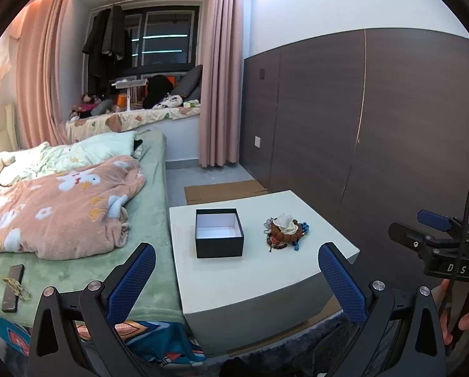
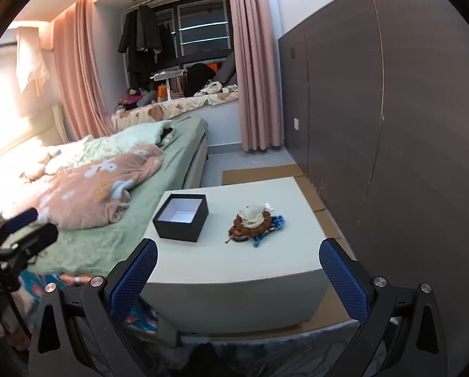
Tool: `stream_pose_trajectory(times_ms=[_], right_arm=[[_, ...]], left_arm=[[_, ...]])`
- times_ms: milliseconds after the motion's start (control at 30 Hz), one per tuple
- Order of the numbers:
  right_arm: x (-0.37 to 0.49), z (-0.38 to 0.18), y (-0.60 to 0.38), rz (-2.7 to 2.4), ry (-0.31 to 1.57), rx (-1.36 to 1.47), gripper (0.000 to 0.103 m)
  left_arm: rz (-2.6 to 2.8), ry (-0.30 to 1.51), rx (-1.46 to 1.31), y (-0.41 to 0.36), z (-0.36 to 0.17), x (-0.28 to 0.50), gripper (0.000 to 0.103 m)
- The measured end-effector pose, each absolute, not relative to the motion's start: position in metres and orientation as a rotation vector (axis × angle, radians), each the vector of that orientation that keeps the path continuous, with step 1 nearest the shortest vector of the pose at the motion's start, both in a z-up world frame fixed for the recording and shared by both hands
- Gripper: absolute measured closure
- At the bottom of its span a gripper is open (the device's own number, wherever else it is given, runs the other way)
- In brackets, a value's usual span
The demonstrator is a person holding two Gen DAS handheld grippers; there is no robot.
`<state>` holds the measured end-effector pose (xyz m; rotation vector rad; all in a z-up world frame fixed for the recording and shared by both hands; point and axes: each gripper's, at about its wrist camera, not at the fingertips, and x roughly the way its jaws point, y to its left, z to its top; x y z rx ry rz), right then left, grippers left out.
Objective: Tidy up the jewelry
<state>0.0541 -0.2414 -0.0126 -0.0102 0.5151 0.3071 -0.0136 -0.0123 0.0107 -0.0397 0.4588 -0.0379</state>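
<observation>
Two grippers: both are held back from the white table (image 1: 259,270), short of its near edge, and nothing is carried by either.
Left gripper (image 1: 237,270): released, with the blue pads spread wide and only the table seen between them.
Right gripper (image 2: 238,267): likewise released and spread wide, with nothing between the pads; it can also be made out at the right edge of the left wrist view.
Jewelry pile (image 1: 284,231): a tangled heap is seen on the right part of the table top, made up of brown beads, a pale flower-like piece on top and blue beads at its right side. Single pieces cannot be told apart at this range.
Black box (image 1: 219,233): it stands open on the left part of the table, well apart from the pile. Its white inside appears empty, and no lid is seen.
Bed (image 1: 77,207): it lies just beside the table on the left, covered by a pink blanket; it is judged to play no part in the task.
Step in hand: the very start is judged to be at hand, since the pile looks untouched and nothing has been put in the box. An approach to the pile seems to be the present business.
Next move: one gripper would have to be brought forward over the pile and closed on a single piece, most readily the top flower piece or a loose strand at the edge.
Care called for: strands look intertwined, so a lift may drag neighbours along; the other gripper could be used to hold the heap or steady the box.
</observation>
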Motion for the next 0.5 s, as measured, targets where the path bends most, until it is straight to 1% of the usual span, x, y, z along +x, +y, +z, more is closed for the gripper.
stream_pose_trajectory(times_ms=[167, 500], right_arm=[[0.054, -0.013, -0.239, 0.339, 0.523, 0.002, 0.0], [0.051, -0.013, -0.24, 0.344, 0.518, 0.02, 0.0]], left_arm=[[-0.039, 0.455, -0.049, -0.001, 0.002, -0.015, 0.0], [-0.05, 0.446, -0.026, -0.01, 0.001, -0.016, 0.0]])
